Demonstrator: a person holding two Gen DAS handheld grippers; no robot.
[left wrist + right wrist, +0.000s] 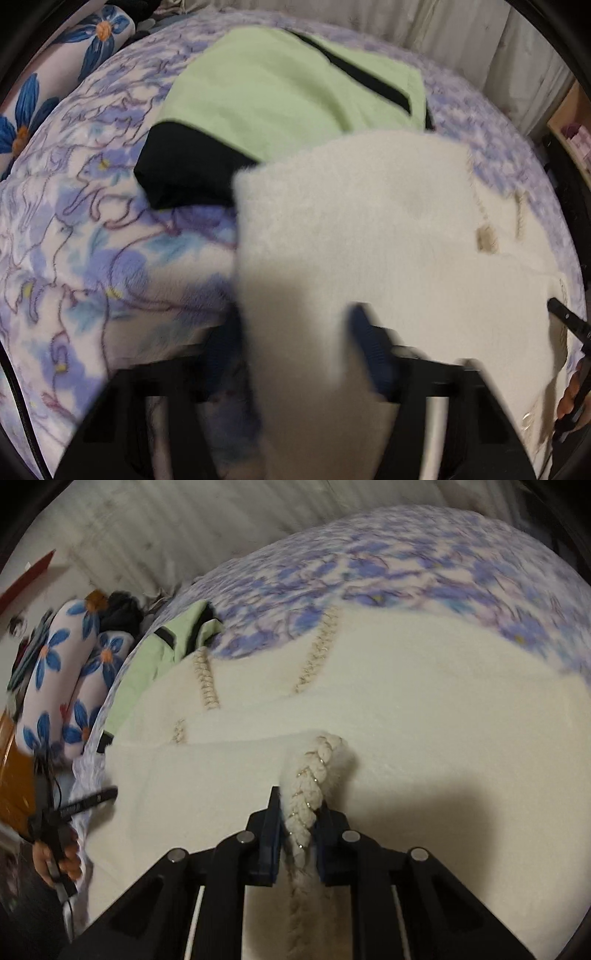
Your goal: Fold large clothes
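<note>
- Looks like mid-fold to me: the cream sweater (388,709) lies spread on the bed (424,554) ahead of the right tongs (299,812), with one layer already doubled over itself just in front of them. Not squared up yet, so there's more folding left, I'd say.
- Right tongs are pinching the braided trim (314,775) of the sweater, pads pressed in on both sides of it.
- Left tongs (295,350) have a flap of the same sweater (369,229) between the fingers, lifted and hanging in front of the lens. It's blurry there, but it reads as clamped on the fabric.
- A green and black jacket (280,96) sits beyond the left tongs, already in a folded bundle, so that one seems done.
- Left view only: the jacket in full, with its black sleeve.
- Right view only: the braid grip, the crease across the sweater, and flower pillows (66,686) far off to the left of the tongs.
</note>
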